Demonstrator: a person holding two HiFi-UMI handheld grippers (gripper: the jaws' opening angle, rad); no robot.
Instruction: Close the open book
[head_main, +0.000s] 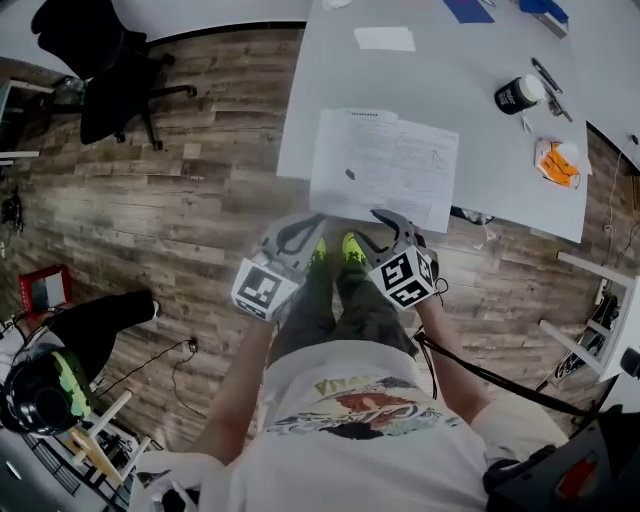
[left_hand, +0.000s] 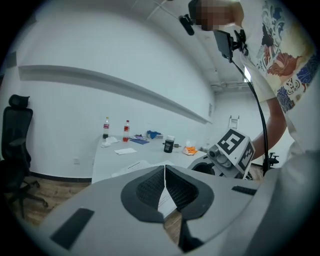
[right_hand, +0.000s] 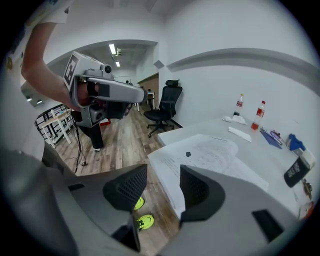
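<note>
Far to my left a black office chair (head_main: 100, 60) stands on the wood-plank floor. My left gripper (left_hand: 164, 170) has its jaws pressed together at the tips with nothing between them. It points toward the near left corner of the open book (head_main: 385, 165), and a sliver of white page shows just past its pads. The cube on it wears black-and-white square patterns, not letters. Between my two tools, lower down, are my yellow-green shoes (head_main: 352, 248). The book lies flat, pages up, on the white table (head_main: 470, 80), and its near edge seems to jut slightly past the table's edge. Both pages carry lines of print and some pen sketches, all too small for me to read, and a small dark spot sits on the left page. My right gripper (right_hand: 164, 170) has its jaws well apart and empty, just short of the book's near edge. One jaw is beside the paper and not around it. Further right stands a black jar (head_main: 518, 94) with a white lid and a label I cannot read, then an orange-and-white object (head_main: 557, 163). At the table's far end two bottles (left_hand: 106, 128) have red labels, also unreadable.
</note>
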